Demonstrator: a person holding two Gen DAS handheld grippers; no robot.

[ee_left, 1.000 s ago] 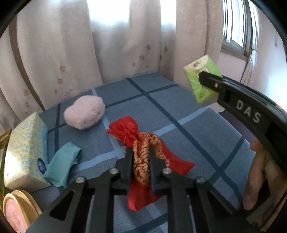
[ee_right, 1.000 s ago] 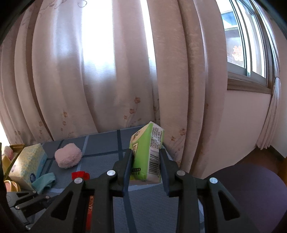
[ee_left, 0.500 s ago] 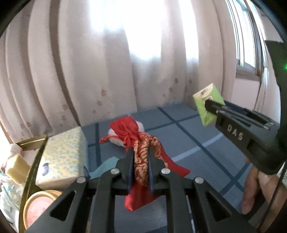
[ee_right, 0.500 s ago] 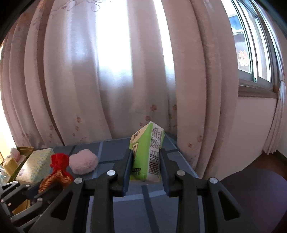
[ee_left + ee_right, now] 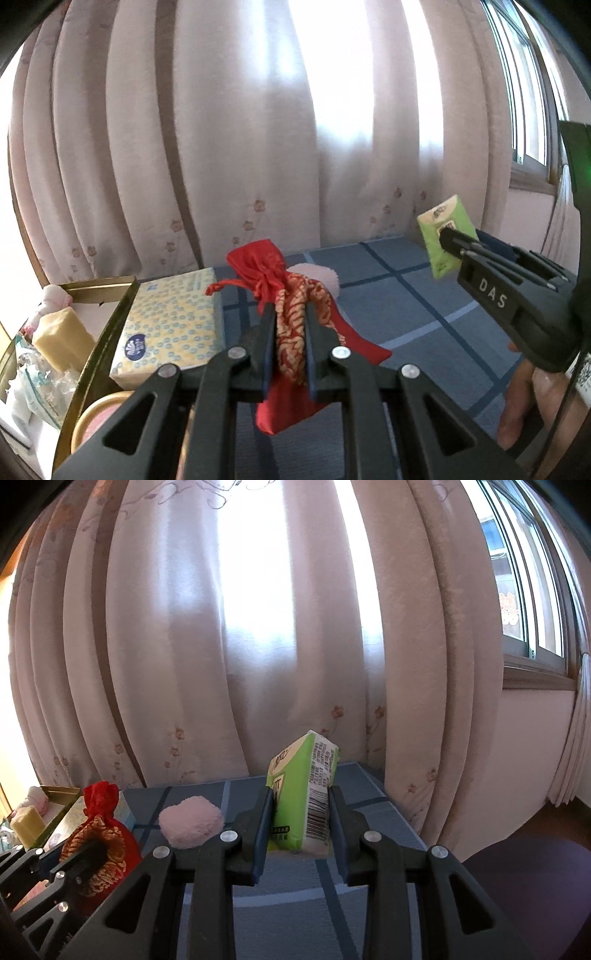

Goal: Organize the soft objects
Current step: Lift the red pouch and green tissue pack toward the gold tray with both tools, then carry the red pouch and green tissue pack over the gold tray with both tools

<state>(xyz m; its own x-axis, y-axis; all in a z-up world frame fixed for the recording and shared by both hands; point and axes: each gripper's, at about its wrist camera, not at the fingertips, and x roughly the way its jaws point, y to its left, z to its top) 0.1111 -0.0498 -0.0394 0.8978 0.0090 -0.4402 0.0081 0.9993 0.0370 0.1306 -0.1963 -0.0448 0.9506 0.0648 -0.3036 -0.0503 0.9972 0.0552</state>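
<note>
My left gripper (image 5: 290,317) is shut on a red drawstring pouch (image 5: 291,317) with gold brocade, held above the blue checked cloth (image 5: 399,306). The pouch (image 5: 99,834) and the left gripper (image 5: 86,849) also show at the lower left of the right wrist view. My right gripper (image 5: 300,794) is shut on a green tissue pack (image 5: 303,794), lifted off the cloth; the pack (image 5: 445,236) and right gripper (image 5: 448,238) appear at the right of the left wrist view. A pink fluffy puff (image 5: 190,825) lies on the cloth, partly hidden behind the pouch in the left wrist view.
A yellow-and-blue tissue box (image 5: 173,321) lies at the cloth's left side. Beside it a gold-rimmed tray (image 5: 107,328) holds a yellow block (image 5: 61,339) and plastic bags. Pale curtains (image 5: 258,646) hang behind the table. A window (image 5: 528,590) is at the right.
My left gripper has lifted the red pouch off the cloth and swung left and up, toward the tissue box and tray. The right gripper drifted slightly, still holding the green pack.
</note>
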